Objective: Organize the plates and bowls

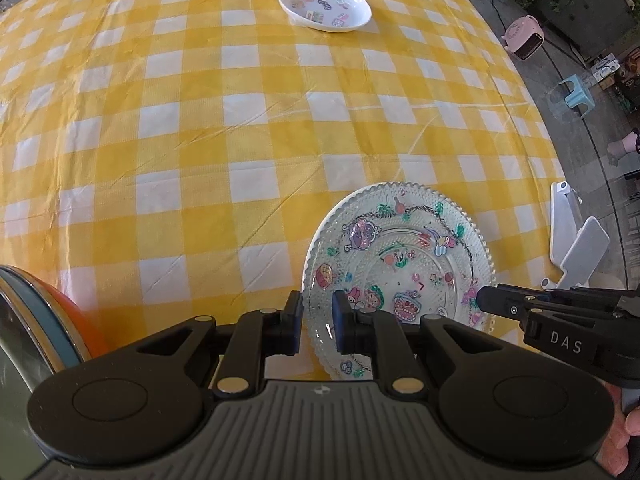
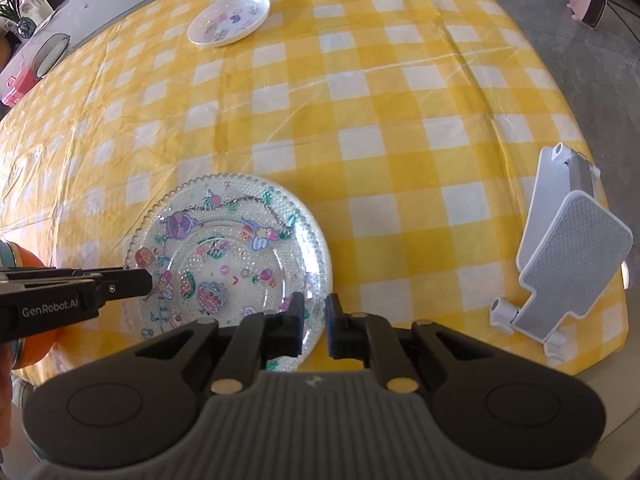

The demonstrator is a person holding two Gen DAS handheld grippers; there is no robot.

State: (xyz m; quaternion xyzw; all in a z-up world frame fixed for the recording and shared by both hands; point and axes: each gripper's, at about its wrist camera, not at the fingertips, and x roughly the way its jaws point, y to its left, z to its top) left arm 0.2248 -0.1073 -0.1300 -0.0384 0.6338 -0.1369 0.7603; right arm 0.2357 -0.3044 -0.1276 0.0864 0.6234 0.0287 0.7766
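A clear glass plate [image 1: 400, 264] with cartoon stickers lies on the yellow checked tablecloth near the front edge; it also shows in the right wrist view [image 2: 228, 248]. My left gripper [image 1: 318, 322] straddles its left rim, one finger on each side, with a narrow gap. My right gripper [image 2: 316, 326] straddles its right rim the same way. I cannot tell whether either pinches the rim. A white dish [image 1: 324, 5] with stickers sits far across the table, also in the right wrist view [image 2: 229, 19]. An orange bowl [image 1: 76, 316] with a blue rim sits at the left.
A white folding phone stand [image 2: 568, 248] stands at the table's right front edge, also in the left wrist view [image 1: 572, 240]. Beyond the table are a pink heater [image 1: 526, 38] and a blue stool [image 1: 576, 88] on the floor.
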